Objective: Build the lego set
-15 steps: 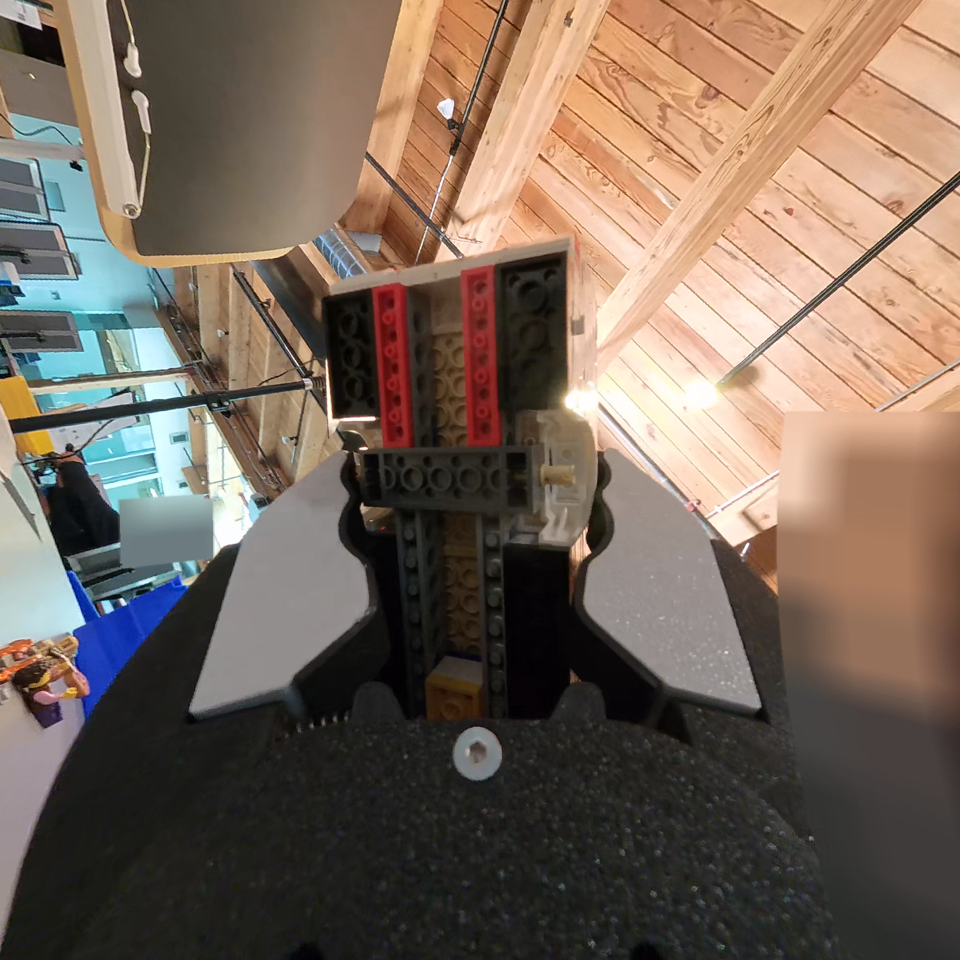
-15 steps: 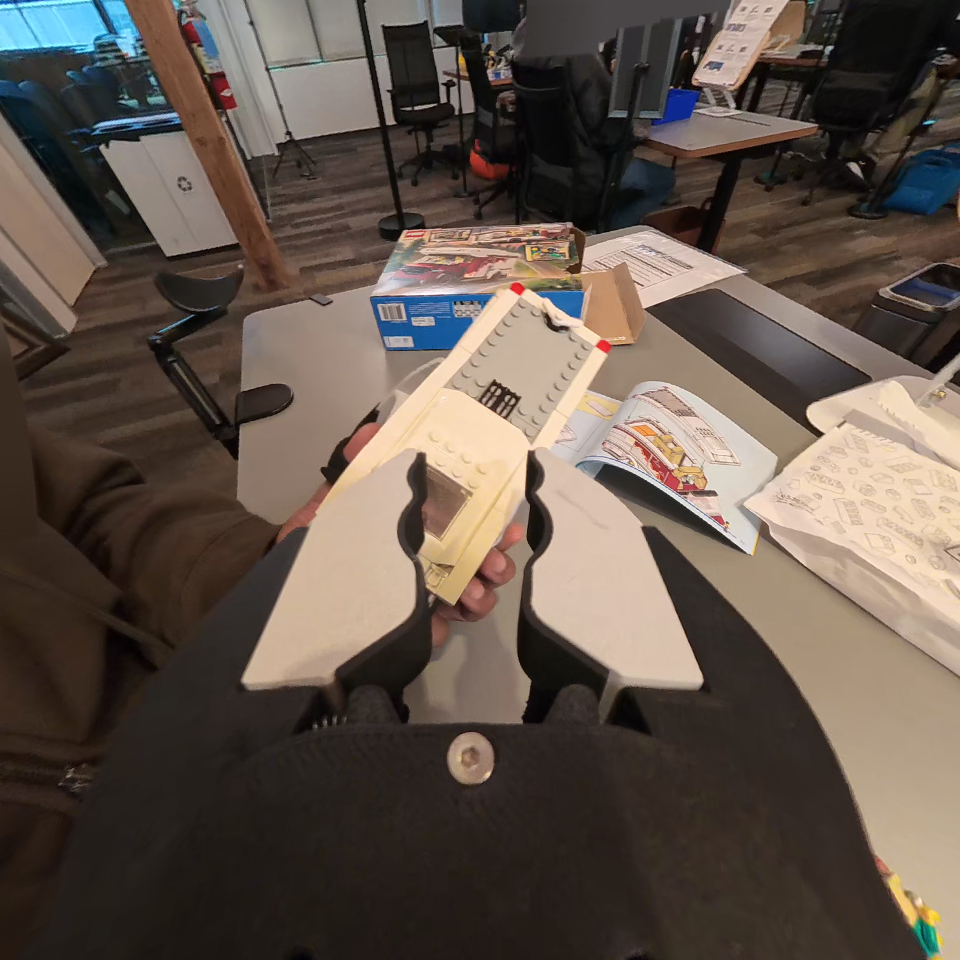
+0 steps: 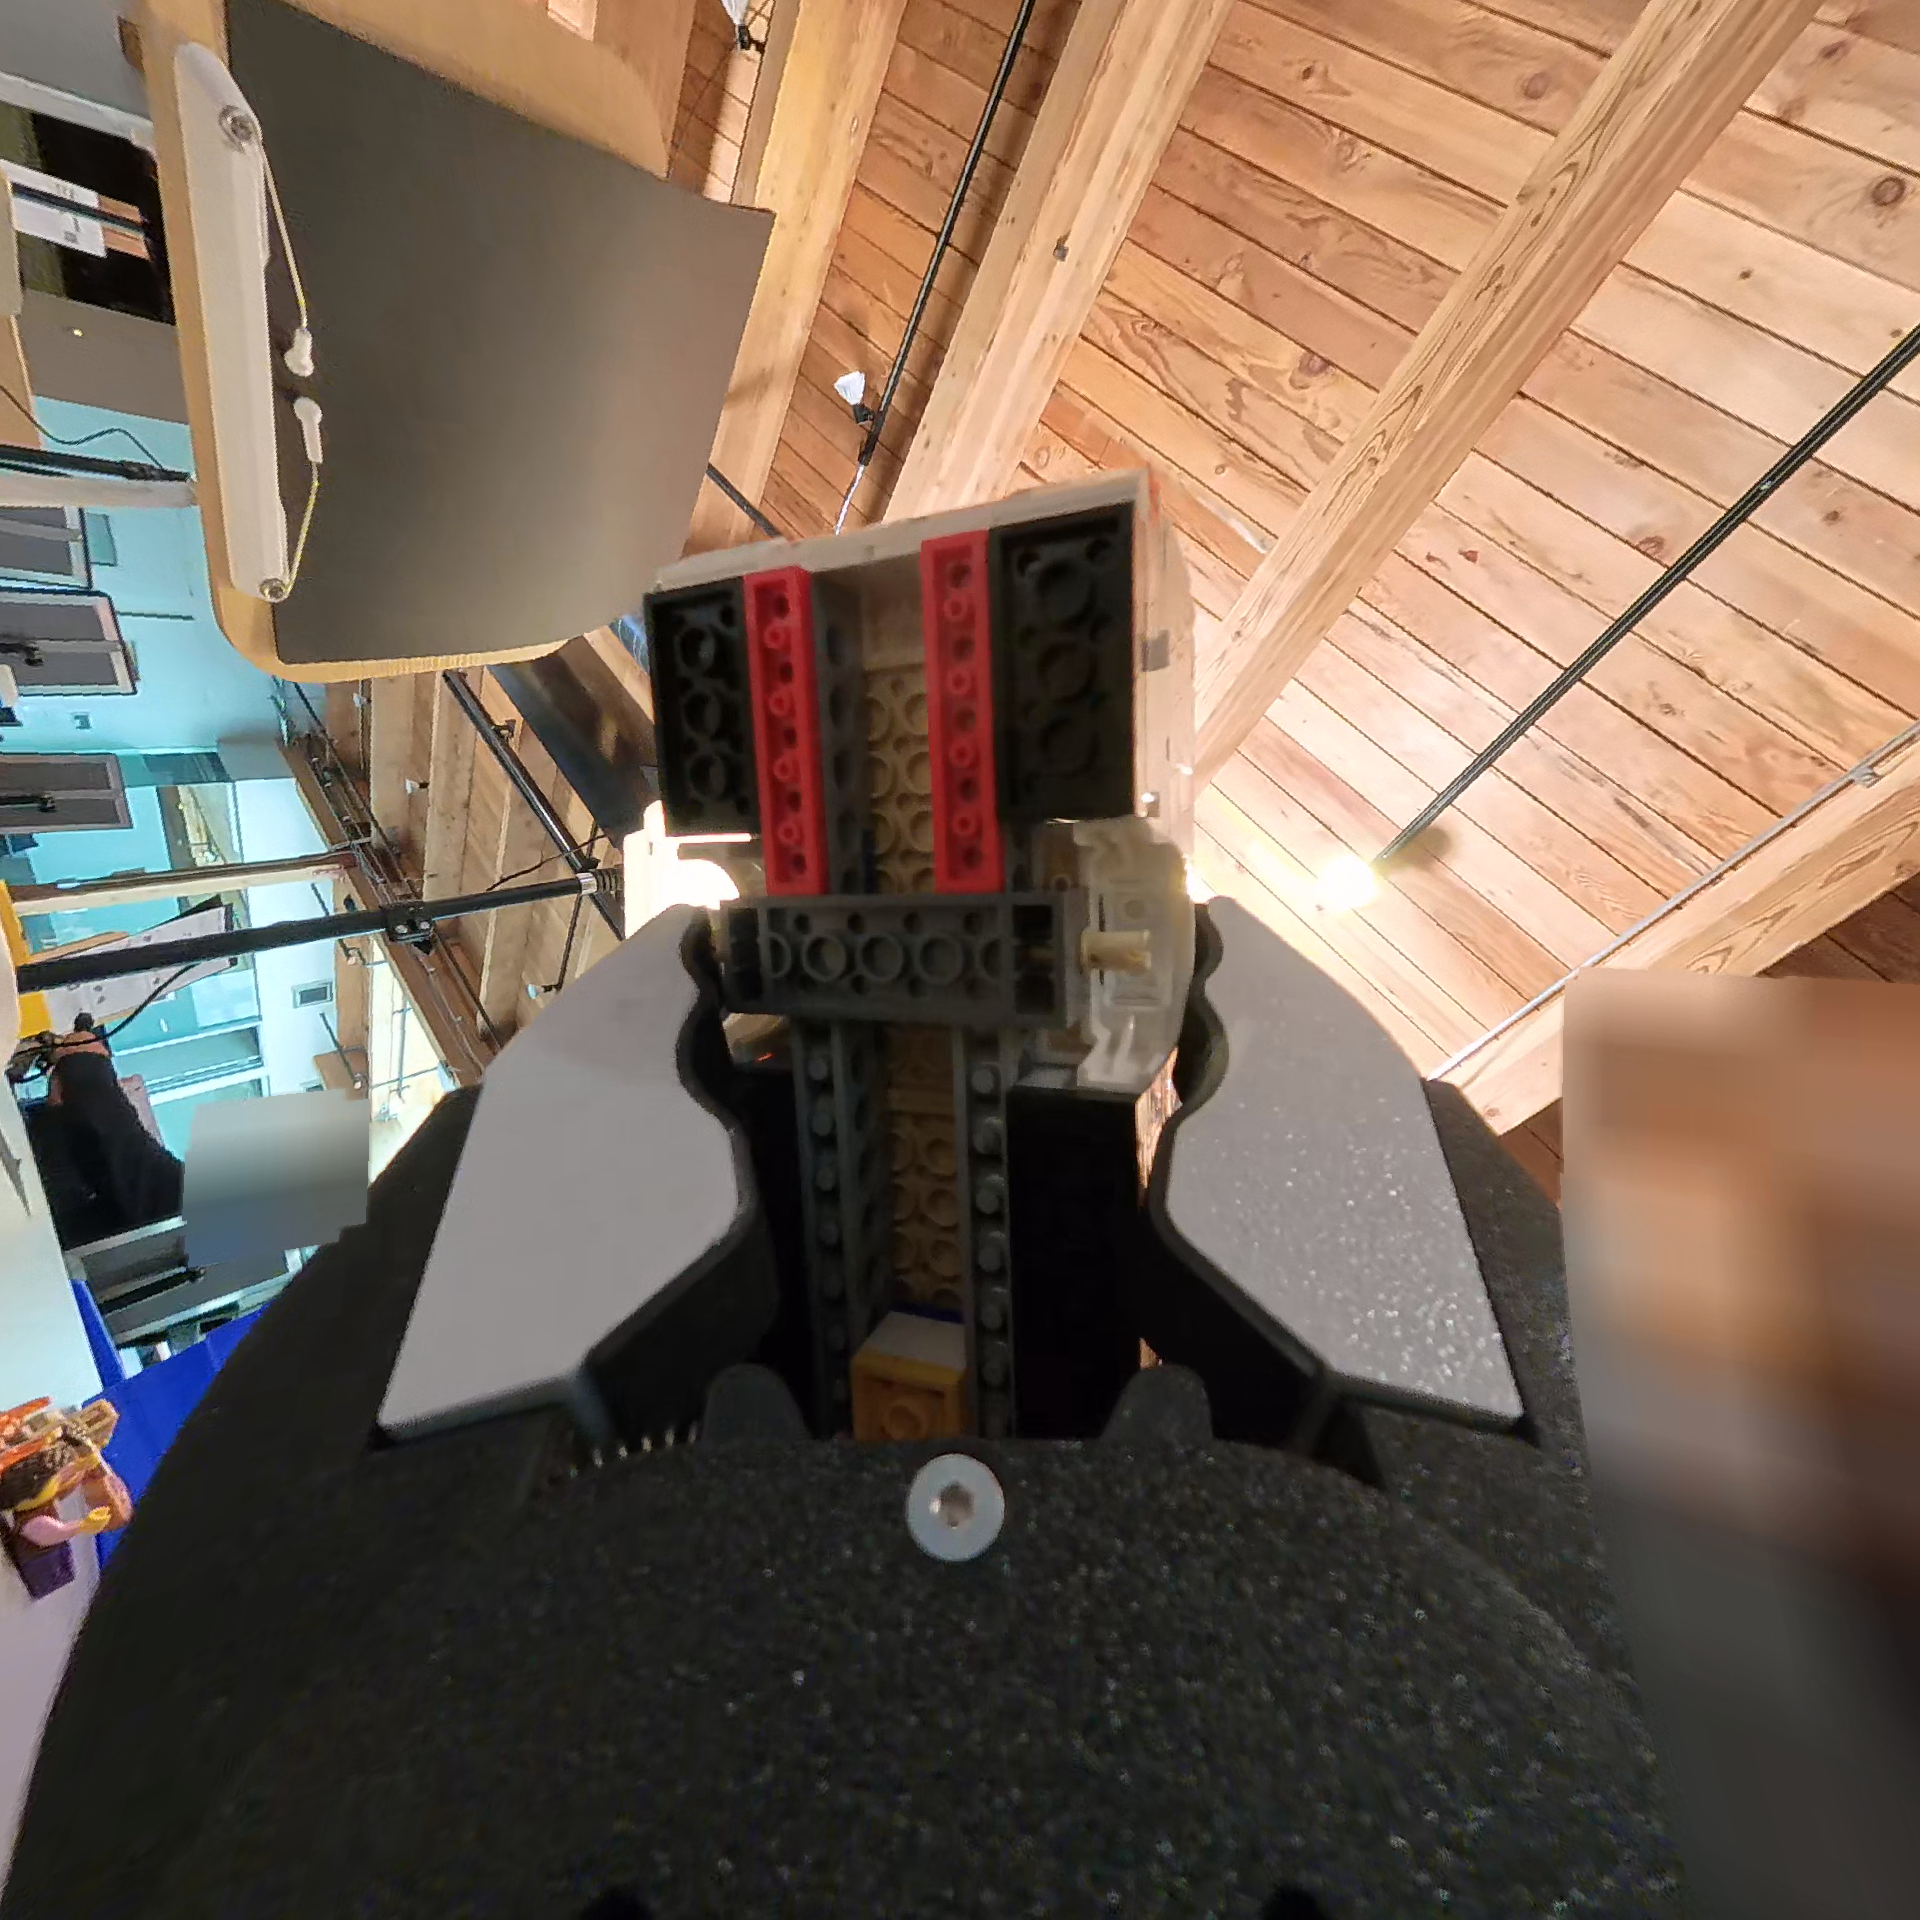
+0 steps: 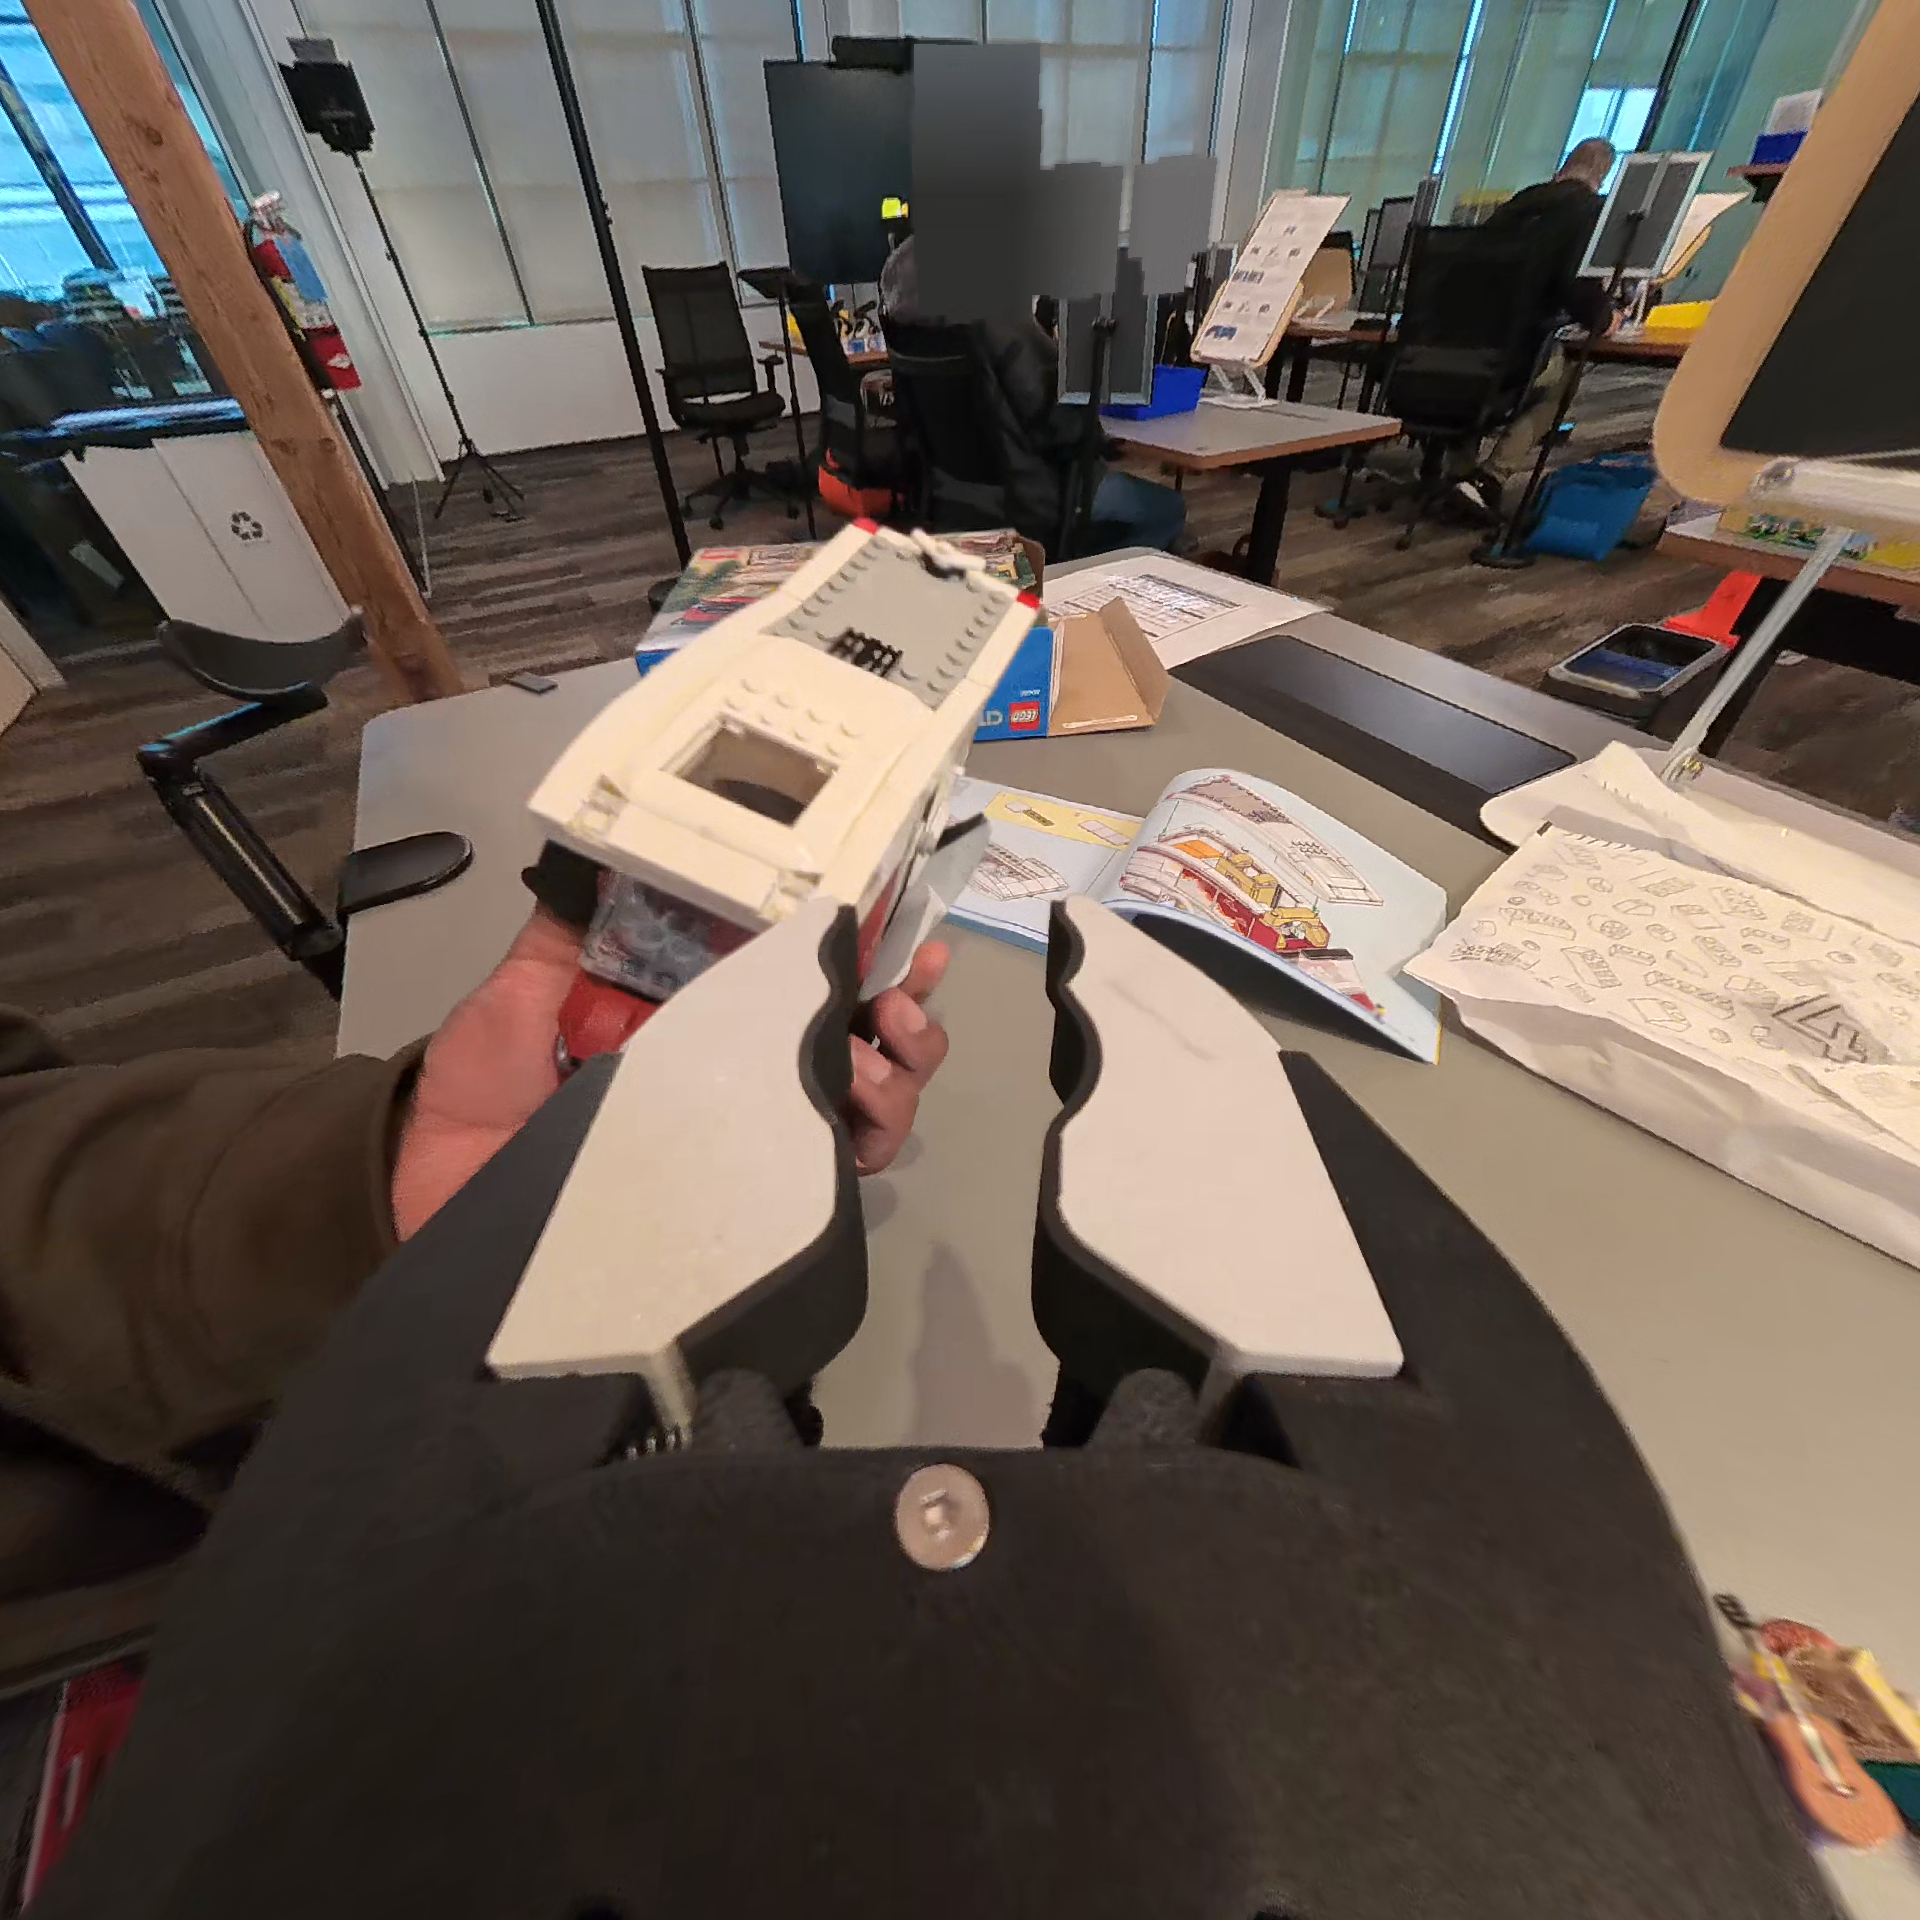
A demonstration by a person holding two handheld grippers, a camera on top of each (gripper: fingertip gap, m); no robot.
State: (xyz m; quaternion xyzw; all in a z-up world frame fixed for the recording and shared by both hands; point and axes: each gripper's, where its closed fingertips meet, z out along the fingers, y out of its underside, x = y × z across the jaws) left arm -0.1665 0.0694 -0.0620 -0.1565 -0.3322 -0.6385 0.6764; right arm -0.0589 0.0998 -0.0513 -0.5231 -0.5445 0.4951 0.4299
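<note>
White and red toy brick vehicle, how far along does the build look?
Done: the white and red toy brick vehicle has its white roof and grey studded plate on. In hand: the left gripper clamps its sides; the right gripper is open, empty. Seemingly left: the tan axle pin carries no wheel, and the instruction booklet lies open.

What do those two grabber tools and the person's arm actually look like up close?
Both look alike: the left tool and right tool each have a rough, speckled black body, one silver screw in the middle, and two flat pale-grey fingers with wavy black inner edges. The person's sleeve is dark olive-brown. No cables show.
</note>
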